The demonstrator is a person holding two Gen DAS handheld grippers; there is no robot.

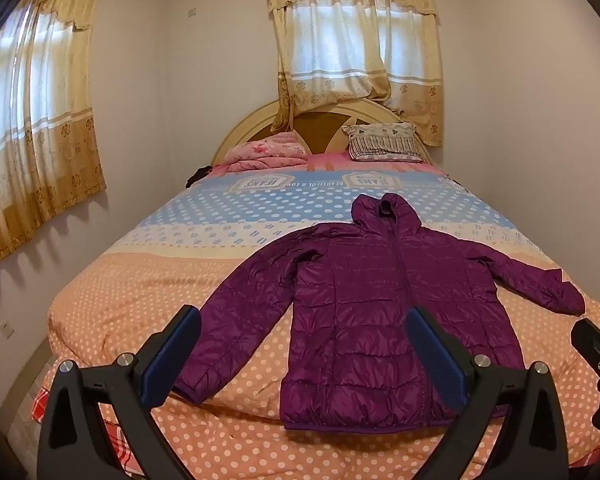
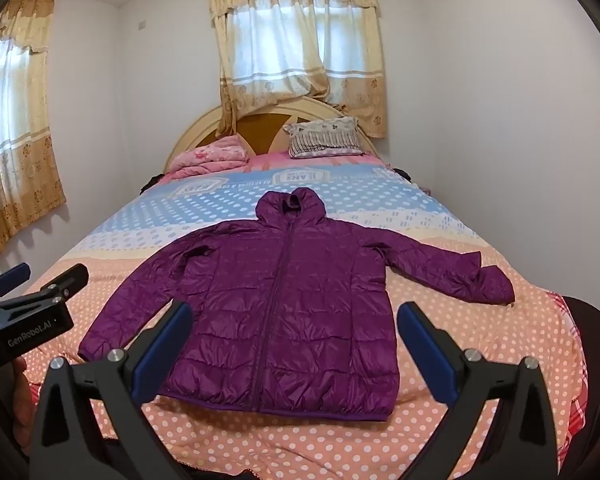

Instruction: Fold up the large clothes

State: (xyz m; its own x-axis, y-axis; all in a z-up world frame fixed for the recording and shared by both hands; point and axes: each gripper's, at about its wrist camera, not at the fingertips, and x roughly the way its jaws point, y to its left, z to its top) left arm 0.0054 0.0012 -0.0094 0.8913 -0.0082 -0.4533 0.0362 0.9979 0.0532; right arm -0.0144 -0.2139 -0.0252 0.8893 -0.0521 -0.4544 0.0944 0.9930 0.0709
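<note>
A purple quilted hooded jacket (image 1: 380, 308) lies flat, front up and zipped, on the bed, sleeves spread out to both sides; it also shows in the right wrist view (image 2: 284, 312). My left gripper (image 1: 304, 316) is open and empty, held above the bed's foot in front of the jacket's hem and left sleeve. My right gripper (image 2: 294, 312) is open and empty, held in front of the jacket's hem. The left gripper's body (image 2: 24, 312) shows at the left of the right wrist view, the right gripper's body (image 1: 598, 364) at the right edge of the left wrist view.
The bed (image 1: 148, 304) has a peach, white and blue polka-dot cover. A folded pink blanket (image 1: 264, 156) and a patterned pillow (image 1: 384, 142) lie by the headboard. Walls stand close on both sides, with curtained windows (image 1: 360, 48) behind and to the left.
</note>
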